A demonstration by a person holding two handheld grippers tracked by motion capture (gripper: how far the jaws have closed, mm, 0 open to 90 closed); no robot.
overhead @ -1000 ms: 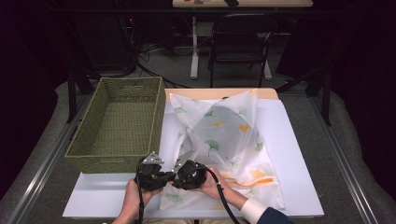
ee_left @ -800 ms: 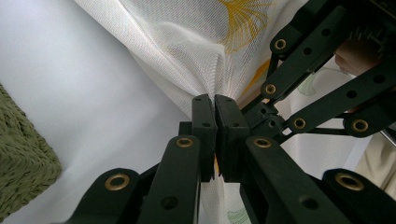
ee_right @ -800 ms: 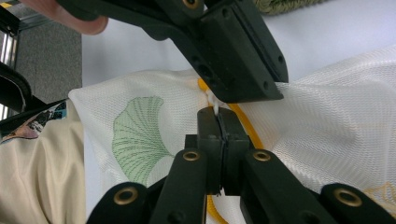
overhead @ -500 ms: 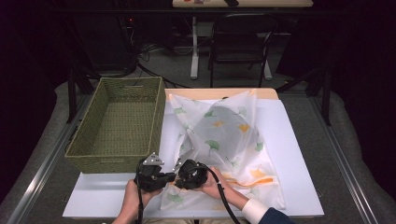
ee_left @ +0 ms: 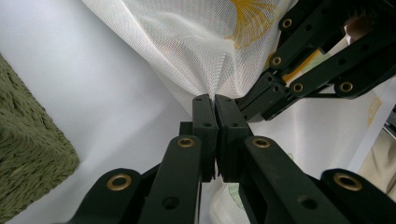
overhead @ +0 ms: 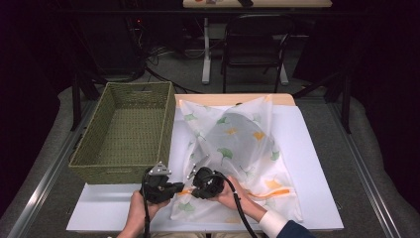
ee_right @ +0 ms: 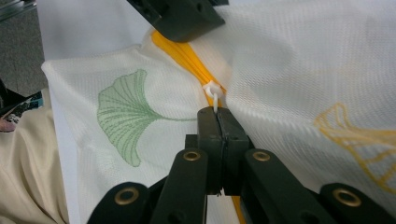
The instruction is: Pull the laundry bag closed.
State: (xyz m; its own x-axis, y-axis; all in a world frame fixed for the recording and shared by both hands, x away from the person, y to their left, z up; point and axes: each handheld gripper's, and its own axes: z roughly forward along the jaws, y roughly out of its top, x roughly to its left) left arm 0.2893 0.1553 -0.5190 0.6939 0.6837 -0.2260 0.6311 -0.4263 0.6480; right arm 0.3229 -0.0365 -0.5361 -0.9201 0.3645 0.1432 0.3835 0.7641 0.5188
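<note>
A white mesh bag (overhead: 237, 144) printed with green and yellow ginkgo leaves lies on the white board (overhead: 312, 148), with a round grey shape showing through it. My left gripper (overhead: 180, 189) is shut on a pinch of the bag's fabric (ee_left: 196, 46) at its near left corner; the left gripper view shows its tips (ee_left: 215, 100) pressed together on the mesh. My right gripper (overhead: 191, 191) meets it tip to tip. In the right gripper view its tips (ee_right: 217, 112) are shut on the small white zipper pull (ee_right: 212, 93) of the orange zipper (ee_right: 187, 56).
A green woven basket (overhead: 129, 129) stands empty at the left, its corner close to my left gripper (ee_left: 28, 154). The board's front edge runs just under both hands. A folding chair (overhead: 252, 44) and cables sit beyond the table.
</note>
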